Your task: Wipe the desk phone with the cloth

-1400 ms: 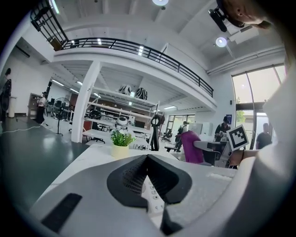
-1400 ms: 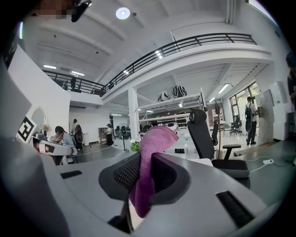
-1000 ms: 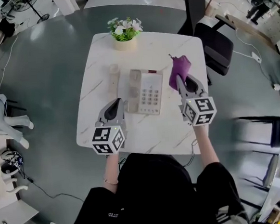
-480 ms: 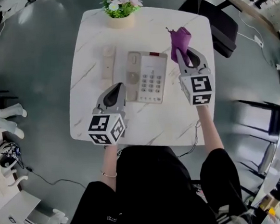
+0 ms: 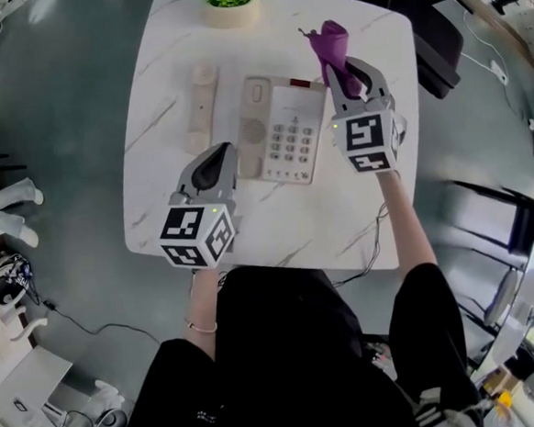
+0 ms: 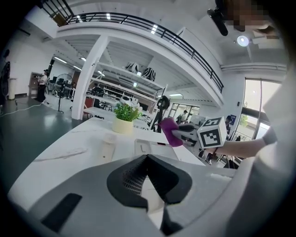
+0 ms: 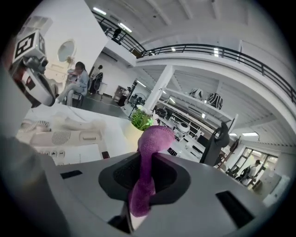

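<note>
1. Table (image 5: 296, 229): white marble top, with everything for the job in the middle of it and within reach of both arms.
2. Phone (image 5: 283, 128): sits flat mid-table between the two grippers, keypad up. This is the thing to wipe. No contact from the cloth that I can see.
3. Left gripper (image 5: 212, 162): low, by the phone's near-left corner. Jaws are together with nothing in them. My guess is it's parked there to steady the base if it slides.
4. Right gripper (image 5: 353, 74): at the phone's far-right corner, jaws clamped on the cloth. From the left gripper view it looks lifted clear of the table.
5. Handset (image 5: 202, 107): off the cradle, lying flat just left of the phone. Probably put there so the cradle and top face are open to the wipe.
6. Plant (image 5: 230, 4): far edge of the table, clear of the work.
7. Cloth (image 7: 149, 152): purple, pinched mid-length, with a tuft standing out past the jaw tips. That looks deliberate: the fabric, not the plastic, reaches the phone first. Next step is likely to bring the tuft down onto the top face.
</note>
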A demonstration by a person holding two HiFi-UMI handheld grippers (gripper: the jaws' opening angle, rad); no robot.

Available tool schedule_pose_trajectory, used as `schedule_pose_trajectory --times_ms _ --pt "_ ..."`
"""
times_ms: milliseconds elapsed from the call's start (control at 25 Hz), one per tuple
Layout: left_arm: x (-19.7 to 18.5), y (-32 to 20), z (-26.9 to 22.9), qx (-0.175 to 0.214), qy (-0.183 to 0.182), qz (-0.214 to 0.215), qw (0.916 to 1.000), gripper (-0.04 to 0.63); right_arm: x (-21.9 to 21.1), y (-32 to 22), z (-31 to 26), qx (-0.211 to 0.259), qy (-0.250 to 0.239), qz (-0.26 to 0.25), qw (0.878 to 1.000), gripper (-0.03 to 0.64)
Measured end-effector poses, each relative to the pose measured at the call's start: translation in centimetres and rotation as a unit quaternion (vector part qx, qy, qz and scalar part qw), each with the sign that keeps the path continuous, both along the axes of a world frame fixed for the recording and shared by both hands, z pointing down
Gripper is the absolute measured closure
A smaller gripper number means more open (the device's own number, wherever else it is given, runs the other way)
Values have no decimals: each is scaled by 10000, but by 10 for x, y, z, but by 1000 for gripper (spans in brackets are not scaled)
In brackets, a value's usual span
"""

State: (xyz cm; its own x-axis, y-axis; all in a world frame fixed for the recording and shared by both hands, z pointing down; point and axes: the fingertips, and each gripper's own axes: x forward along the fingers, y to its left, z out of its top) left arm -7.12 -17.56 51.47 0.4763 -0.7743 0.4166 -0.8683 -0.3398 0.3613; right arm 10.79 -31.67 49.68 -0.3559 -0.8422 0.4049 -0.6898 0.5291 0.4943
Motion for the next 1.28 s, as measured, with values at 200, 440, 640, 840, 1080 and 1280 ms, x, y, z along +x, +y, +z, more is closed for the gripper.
schedule_pose_trajectory --times_ms 200,440,640,840,1080,1280 --pt "-2 -1 3 -26 6 -42 10000 598 -19 3 22 -1 673 -466 9966 580" --pt "-2 1 2 -33 -10 -59 10000 598 -35 17 40 -87 1011 -820 9915 578" --pt "-1 5 3 -41 -6 -57 10000 598 -38 25 47 -130 1123 -964 9889 578" --pt "-2 8 1 -30 4 -56 10000 598 -39 28 49 -186 1104 -944 9892 580" --pt "-3 10 4 -39 -31 -45 10000 598 -41 34 49 -229 1095 -952 9891 580" --pt "1 15 9 -78 -60 26 9999 598 -42 41 50 -306 1089 -1007 9885 580"
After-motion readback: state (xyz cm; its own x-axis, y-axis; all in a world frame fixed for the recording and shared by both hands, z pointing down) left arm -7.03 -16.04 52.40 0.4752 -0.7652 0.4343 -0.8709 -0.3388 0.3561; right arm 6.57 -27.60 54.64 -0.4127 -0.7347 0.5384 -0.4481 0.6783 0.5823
